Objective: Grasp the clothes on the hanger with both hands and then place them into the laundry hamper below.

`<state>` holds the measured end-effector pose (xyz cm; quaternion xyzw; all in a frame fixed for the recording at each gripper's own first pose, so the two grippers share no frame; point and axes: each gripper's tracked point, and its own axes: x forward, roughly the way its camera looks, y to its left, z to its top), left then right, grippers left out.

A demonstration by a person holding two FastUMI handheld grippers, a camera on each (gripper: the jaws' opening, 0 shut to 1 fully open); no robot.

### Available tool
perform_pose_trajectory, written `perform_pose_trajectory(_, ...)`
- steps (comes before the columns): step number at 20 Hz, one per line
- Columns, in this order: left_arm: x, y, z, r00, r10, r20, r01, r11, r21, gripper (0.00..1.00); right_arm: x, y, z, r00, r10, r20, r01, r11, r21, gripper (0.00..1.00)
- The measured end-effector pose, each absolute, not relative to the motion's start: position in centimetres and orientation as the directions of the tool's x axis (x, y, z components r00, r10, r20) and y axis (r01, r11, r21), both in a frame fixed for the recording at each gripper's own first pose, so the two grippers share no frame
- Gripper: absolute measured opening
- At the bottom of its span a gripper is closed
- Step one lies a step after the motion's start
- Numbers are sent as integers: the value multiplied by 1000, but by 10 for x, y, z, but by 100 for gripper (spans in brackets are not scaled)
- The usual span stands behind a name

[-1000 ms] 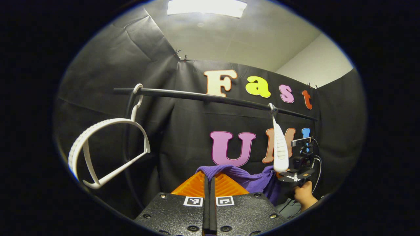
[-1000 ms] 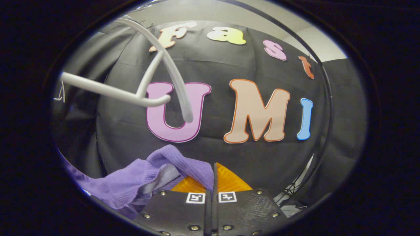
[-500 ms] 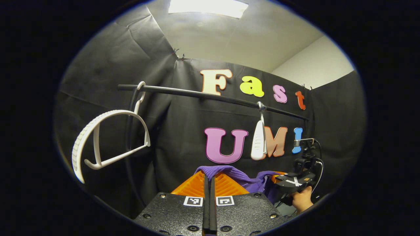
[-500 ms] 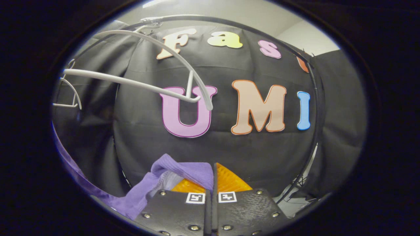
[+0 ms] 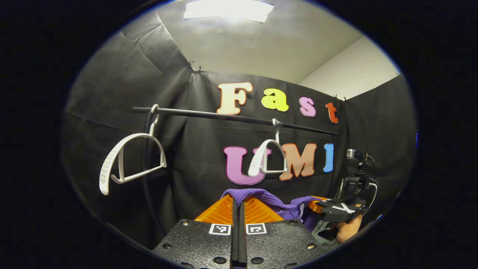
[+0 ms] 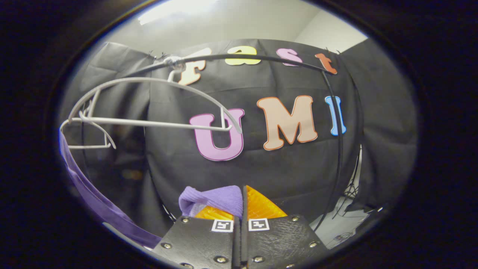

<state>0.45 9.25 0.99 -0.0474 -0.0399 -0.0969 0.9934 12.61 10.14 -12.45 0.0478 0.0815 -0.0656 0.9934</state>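
Note:
A purple ribbed garment is pinched in my left gripper, which is shut on it at the bottom of the left gripper view. The cloth stretches right to my right gripper, held by a hand. In the right gripper view, my right gripper is shut on a fold of the purple garment, and a strip of it trails off lower left. Two bare white hangers hang on the black rail. The nearer hanger swings above the right gripper.
The black rail arcs overhead and continues down a black post at the right. A bright ceiling light is overhead. Pale floor and stand legs show at the lower right.
Both grippers have dropped and pulled back from the rail with the garment still held. The right-hand hanger has swung and turned, and sits farther away and higher in both views.

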Motion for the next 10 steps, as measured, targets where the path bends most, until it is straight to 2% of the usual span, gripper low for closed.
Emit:
perform_pose_trajectory(1, 1, 85, 10, 976, -195, 95, 203, 976, -84, 2, 116, 107, -117, 981, -110, -159, 126, 987, 94, 1)
perform_pose_trajectory(10, 13, 33, -3, 969, -234, 81, 239, 969, -59, 0, 53, 119, -32, 998, -66, 10, 64, 987, 150, 0)
